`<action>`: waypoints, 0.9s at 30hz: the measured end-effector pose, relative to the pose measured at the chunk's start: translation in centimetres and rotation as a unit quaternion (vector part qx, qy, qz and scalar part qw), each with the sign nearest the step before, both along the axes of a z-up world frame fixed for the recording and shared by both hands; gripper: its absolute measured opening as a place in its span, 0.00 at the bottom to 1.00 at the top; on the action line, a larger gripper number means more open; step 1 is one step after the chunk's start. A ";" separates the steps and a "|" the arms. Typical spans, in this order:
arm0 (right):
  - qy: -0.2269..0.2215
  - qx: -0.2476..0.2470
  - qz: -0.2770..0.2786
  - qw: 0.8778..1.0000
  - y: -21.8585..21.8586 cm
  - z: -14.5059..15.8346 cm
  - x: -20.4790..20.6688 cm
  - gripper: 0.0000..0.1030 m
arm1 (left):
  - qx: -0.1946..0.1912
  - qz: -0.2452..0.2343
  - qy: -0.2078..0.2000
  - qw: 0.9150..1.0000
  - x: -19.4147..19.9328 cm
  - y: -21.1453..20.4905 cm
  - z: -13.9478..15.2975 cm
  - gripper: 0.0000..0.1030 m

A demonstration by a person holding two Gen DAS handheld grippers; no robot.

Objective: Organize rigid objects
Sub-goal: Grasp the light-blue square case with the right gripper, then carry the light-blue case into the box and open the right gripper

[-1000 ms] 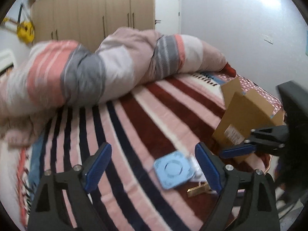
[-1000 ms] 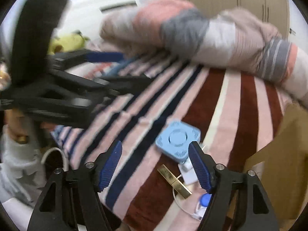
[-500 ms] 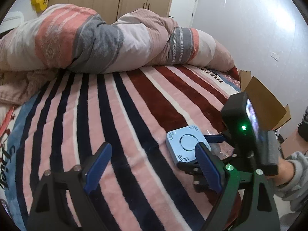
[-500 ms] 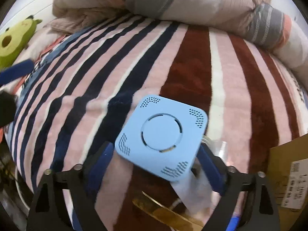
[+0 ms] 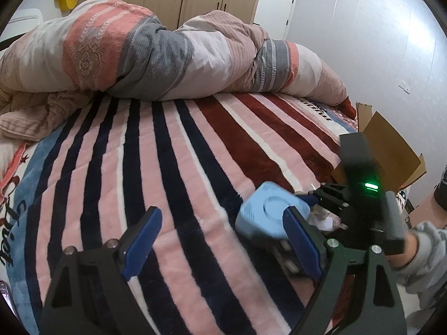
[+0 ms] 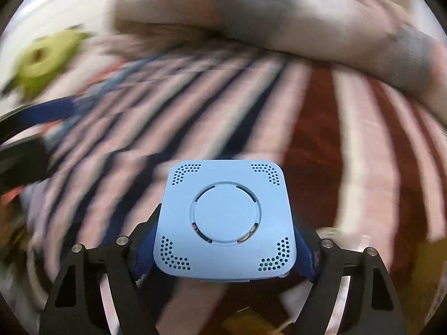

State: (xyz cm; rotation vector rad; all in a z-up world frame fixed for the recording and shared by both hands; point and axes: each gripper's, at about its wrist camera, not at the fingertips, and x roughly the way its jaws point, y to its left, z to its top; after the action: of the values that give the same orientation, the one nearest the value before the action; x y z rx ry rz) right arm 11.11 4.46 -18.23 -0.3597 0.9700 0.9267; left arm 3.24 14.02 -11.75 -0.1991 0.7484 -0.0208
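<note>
A light blue square device (image 6: 225, 220) with a round centre and dotted corners is clamped between my right gripper's blue pads and held just above the striped blanket; my right gripper (image 6: 223, 247) is shut on it. The device also shows in the left wrist view (image 5: 268, 213), lifted, with the right gripper's black body (image 5: 360, 209) behind it. My left gripper (image 5: 220, 244) is open and empty, hovering over the blanket just left of the device. A gold flat item (image 6: 248, 323) lies under the device, mostly hidden.
A striped plush blanket (image 5: 173, 167) covers the bed. A rolled duvet (image 5: 156, 55) lies across the far side. An open cardboard box (image 5: 388, 150) stands at the bed's right edge. A green plush toy (image 6: 44, 58) sits at the far left. Wardrobes and a door are behind.
My right gripper closed on the blue device and lifted it off the blanket; its view is now motion-blurred. My left gripper stays open and nearly still.
</note>
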 end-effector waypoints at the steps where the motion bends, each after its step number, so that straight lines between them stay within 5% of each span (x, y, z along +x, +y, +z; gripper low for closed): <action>1: 0.018 -0.002 0.040 0.999 0.2 0.0 -0.7 0.75 | 0.001 0.000 0.001 1.000 -0.1 0.1 0.0 0.84; 3: 0.023 -0.036 0.077 0.996 0.5 -0.5 -1.7 0.75 | 0.001 0.002 0.003 1.000 -0.3 0.2 -0.1 0.84; 6: -0.032 -0.100 0.073 0.992 0.2 -1.3 -2.9 0.79 | -0.009 0.003 0.005 1.000 -0.8 0.5 -0.5 0.84; 15: -0.019 -0.068 0.060 0.996 -0.3 -1.0 -2.2 0.77 | -0.032 0.003 0.029 0.999 -1.6 0.7 -1.5 0.84; 23: -0.085 0.046 0.077 0.992 -2.9 6.3 -5.0 0.77 | -0.113 -0.067 0.013 0.991 -1.2 -1.7 1.3 0.84; 27: -0.143 0.099 0.086 0.981 -5.3 10.8 -6.8 0.77 | -0.142 -0.124 -0.016 0.982 -0.2 -5.0 4.8 0.66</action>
State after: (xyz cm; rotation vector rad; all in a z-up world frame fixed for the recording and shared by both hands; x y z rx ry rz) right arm 4.30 -0.87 -7.38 -0.3996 0.5833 1.0853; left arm 3.00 9.06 -6.93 -0.3748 0.7319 -0.3682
